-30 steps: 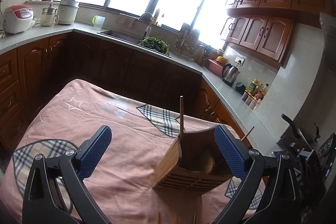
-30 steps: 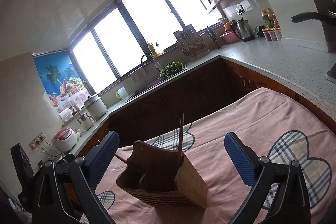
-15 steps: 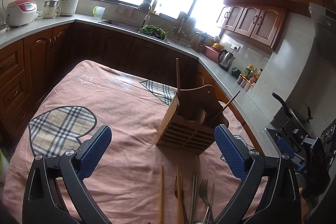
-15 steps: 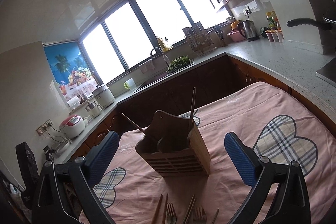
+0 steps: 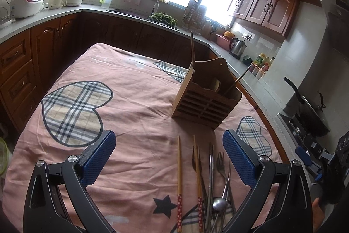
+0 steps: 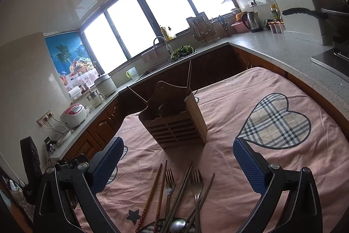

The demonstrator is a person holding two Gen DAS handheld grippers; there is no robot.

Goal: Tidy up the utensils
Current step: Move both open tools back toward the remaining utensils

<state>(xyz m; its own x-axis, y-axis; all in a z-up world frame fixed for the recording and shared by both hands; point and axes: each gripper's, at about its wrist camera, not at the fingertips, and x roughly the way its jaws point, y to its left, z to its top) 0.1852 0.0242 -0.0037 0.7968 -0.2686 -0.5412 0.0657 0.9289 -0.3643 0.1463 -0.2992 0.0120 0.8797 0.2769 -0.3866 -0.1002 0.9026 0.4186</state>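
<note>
A wooden slatted utensil holder (image 5: 205, 99) stands on the pink tablecloth, with two chopsticks sticking up from it; it also shows in the right wrist view (image 6: 174, 123). Loose utensils lie in front of it: wooden chopsticks (image 5: 179, 178), metal chopsticks (image 5: 210, 174), forks (image 5: 221, 165) and a spoon (image 5: 219, 204). The right wrist view shows the same wooden chopsticks (image 6: 152, 193), forks (image 6: 196, 187) and spoon (image 6: 177, 225). My left gripper (image 5: 169, 163) is open and empty above the pile. My right gripper (image 6: 176, 165) is open and empty above it too.
The table has a pink cloth (image 5: 122, 102) with plaid hearts. Wooden cabinets and a grey counter (image 5: 54, 14) wrap around it, with a rice cooker (image 5: 26, 3), sink, kettle (image 5: 236, 47) and a pan on a stove (image 5: 309, 110) at the right.
Both grippers have pulled back from the holder and tilted down. The loose utensils on the cloth have come into view. Both stay open.
</note>
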